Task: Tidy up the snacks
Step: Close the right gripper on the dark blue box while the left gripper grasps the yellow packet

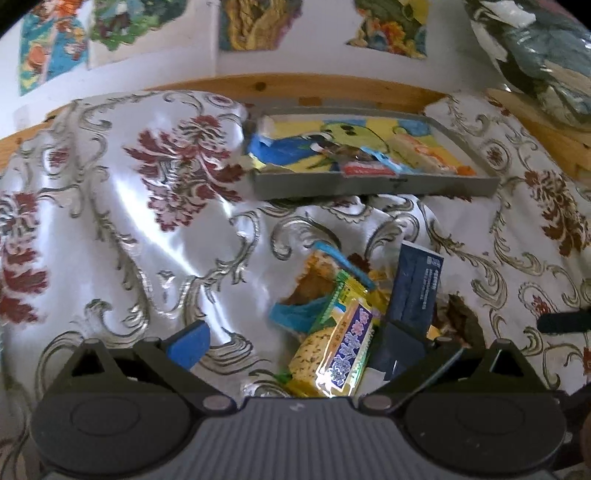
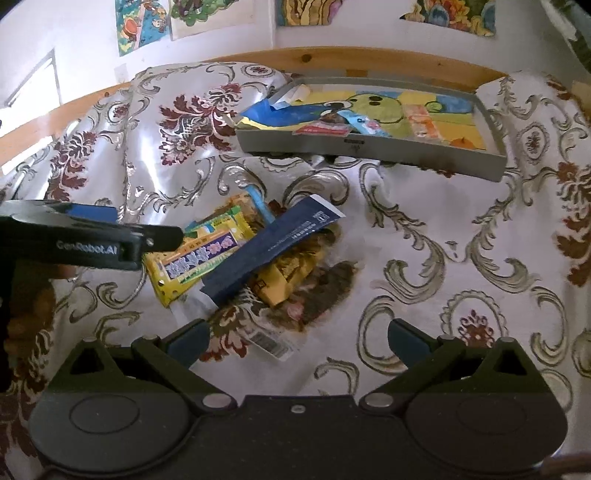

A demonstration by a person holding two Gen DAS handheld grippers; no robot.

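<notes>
My left claw [image 1: 295, 347], spread wide, hovers right over the crinkly foil snack pile [image 2: 236, 254] on the glossy floral cloth [image 2: 424, 236], the yellow bar [image 1: 332, 350] lying lengthwise between its fingers, while my right claw [image 2: 295, 341], also spread, is empty, short of the grey tray [image 2: 369, 149] beyond.

In front of me a white wall [image 2: 92, 55] carries torn cartoon posters [image 2: 142, 22]. Below it runs a pine rail [image 2: 332, 59] along the far edge of the bed. A glossy white cloth [image 2: 424, 258] with maroon flowers and grey scrolls catches daylight at the left.
</notes>
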